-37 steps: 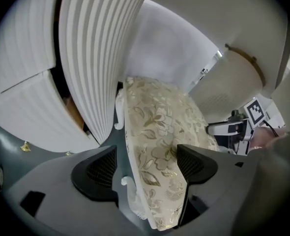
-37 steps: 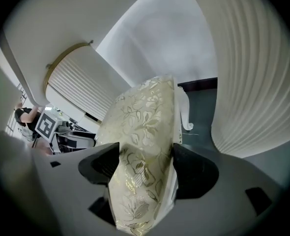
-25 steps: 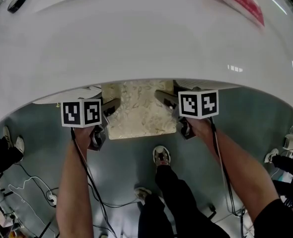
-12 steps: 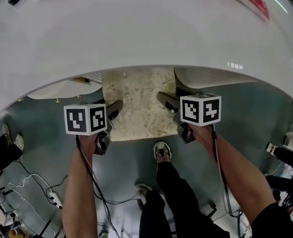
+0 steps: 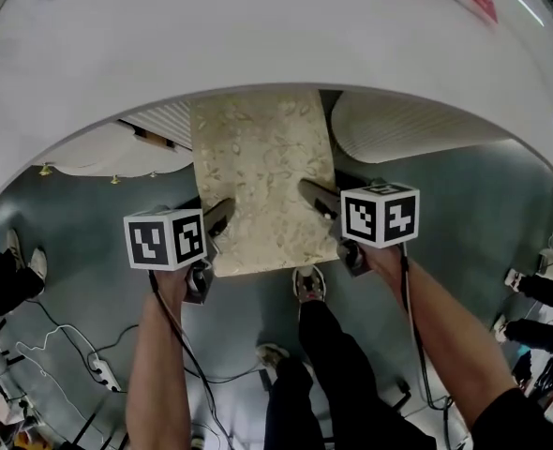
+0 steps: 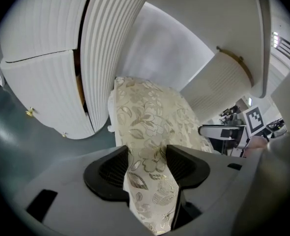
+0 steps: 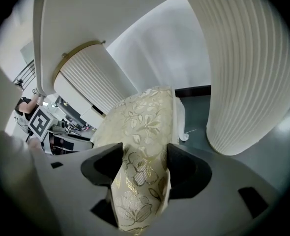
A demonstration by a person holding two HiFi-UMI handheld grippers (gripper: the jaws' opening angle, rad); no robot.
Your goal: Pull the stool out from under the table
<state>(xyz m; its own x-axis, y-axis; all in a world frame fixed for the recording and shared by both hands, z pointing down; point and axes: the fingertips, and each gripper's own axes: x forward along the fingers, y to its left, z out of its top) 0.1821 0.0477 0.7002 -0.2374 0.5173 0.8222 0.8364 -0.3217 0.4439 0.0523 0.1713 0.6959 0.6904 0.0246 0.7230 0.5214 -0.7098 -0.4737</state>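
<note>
Two claws clamped on stool [image 5: 258,181], cream floral seat. Left claw [image 5: 216,217] grips left edge, jaws just been closing on fabric. Right claw [image 5: 316,195] grips right edge. Stool's near part sticks out over grey floor [image 5: 89,223], far end under white table [image 5: 258,36].

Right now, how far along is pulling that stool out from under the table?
Partly done: much of the stool seat shows beyond the table edge, its far end underneath. In hand: the left claw, whose jaws have just been closing, and the right claw each clamp a side of the seat. Remaining: draw it fully clear.
</note>
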